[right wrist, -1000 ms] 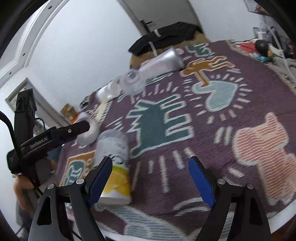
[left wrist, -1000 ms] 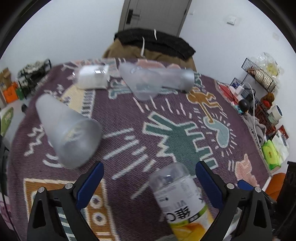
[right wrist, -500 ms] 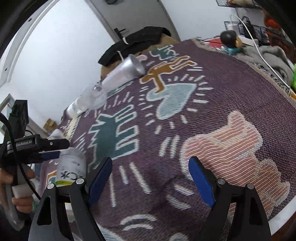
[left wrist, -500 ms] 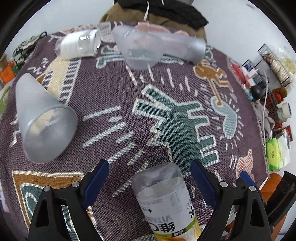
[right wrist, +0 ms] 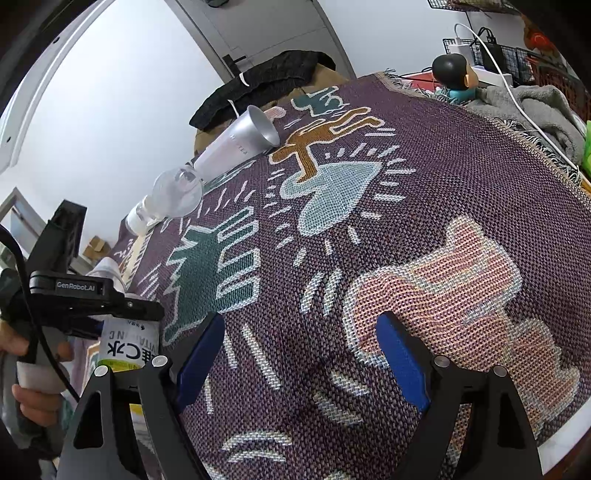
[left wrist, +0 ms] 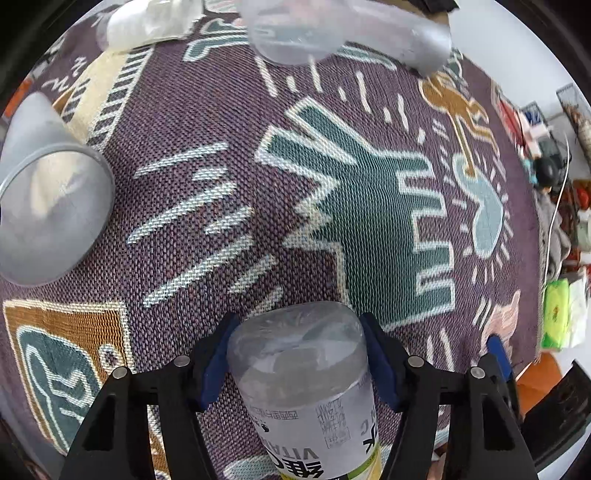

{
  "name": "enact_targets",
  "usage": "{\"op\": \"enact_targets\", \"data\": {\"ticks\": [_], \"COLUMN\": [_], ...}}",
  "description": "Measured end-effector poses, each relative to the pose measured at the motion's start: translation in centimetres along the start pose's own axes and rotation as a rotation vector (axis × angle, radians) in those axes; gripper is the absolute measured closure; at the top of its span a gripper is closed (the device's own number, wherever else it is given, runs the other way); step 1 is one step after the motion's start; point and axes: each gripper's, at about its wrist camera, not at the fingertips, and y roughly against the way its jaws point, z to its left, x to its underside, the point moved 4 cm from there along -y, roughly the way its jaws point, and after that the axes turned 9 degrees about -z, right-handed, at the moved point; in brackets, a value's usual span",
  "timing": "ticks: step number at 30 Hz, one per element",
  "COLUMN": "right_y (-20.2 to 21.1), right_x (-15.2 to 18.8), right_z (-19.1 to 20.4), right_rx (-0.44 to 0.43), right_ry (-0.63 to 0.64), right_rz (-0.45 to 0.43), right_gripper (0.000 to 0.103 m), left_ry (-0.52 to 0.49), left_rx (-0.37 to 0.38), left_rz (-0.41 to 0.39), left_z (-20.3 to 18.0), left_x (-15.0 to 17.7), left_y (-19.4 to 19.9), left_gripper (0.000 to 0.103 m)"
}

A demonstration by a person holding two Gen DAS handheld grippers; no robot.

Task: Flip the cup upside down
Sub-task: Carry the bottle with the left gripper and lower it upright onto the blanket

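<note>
My left gripper (left wrist: 295, 354) is shut on a clear plastic cup with a white and yellow label (left wrist: 306, 391); its closed bottom points away from the camera. The same cup (right wrist: 127, 343) shows in the right wrist view, held at the left edge of the patterned purple tablecloth (right wrist: 406, 192). My right gripper (right wrist: 299, 354) is open and empty above the cloth's near right part. A frosted grey cup (left wrist: 48, 192) lies on its side at the left, mouth toward me.
A silver cup (right wrist: 240, 142), a clear cup (right wrist: 177, 192) and a white cup (left wrist: 144, 22) lie on their sides at the far side of the cloth. Clutter, wire racks and a grey cloth (right wrist: 532, 107) sit beyond the right edge.
My left gripper moved forward and down around the labelled cup and closed on it. My right gripper swung right, away from the cup, and stayed open.
</note>
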Motion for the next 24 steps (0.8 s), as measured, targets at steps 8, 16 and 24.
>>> {"op": "enact_targets", "data": {"ticks": [8,16,24], "right_y": [1.5,2.2,2.1], "right_x": [-1.0,-1.6,-1.4], "right_z": [-0.4,-0.2,0.3], "right_rx": [-0.003,-0.009,-0.011], "right_ry": [-0.010,-0.018,-0.006], "right_rz": [-0.044,-0.060,-0.060], "right_gripper": [0.018,0.018,0.018], "left_ry": [-0.102,-0.243,-0.352], "left_rx": [-0.004,-0.024,-0.105], "left_rz": [-0.119,-0.319,-0.500], "left_z": [-2.1,-3.1,-4.8], "left_x": [0.0,-0.6,-1.2], "left_y": [4.2,9.7,11.6], "left_gripper": [0.037,0.037,0.037]}}
